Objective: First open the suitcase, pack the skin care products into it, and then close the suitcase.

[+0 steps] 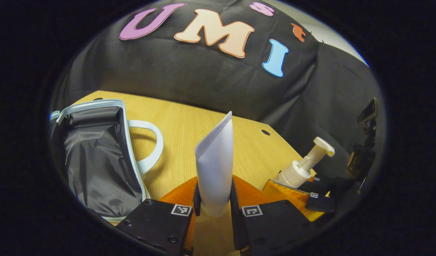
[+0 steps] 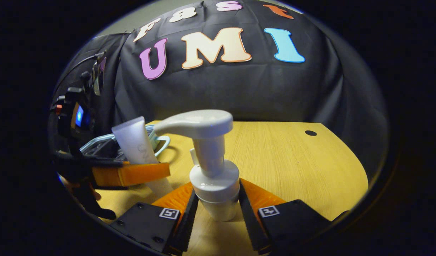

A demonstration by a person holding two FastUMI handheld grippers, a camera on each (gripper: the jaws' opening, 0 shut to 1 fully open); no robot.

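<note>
Two tongs grip products: left tongs (image 1: 214, 199) a tube (image 1: 216, 163), right tongs (image 2: 215, 206) a pump bottle (image 2: 212, 167).

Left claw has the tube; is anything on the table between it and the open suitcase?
Nothing visible. In the left gripper view the tube stands clamped in the left claw, and only bare table and the suitcase's own handle lie toward the open suitcase.

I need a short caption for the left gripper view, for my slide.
Left gripper holds a white tube upright above the wooden table, beside the open suitcase.
</note>
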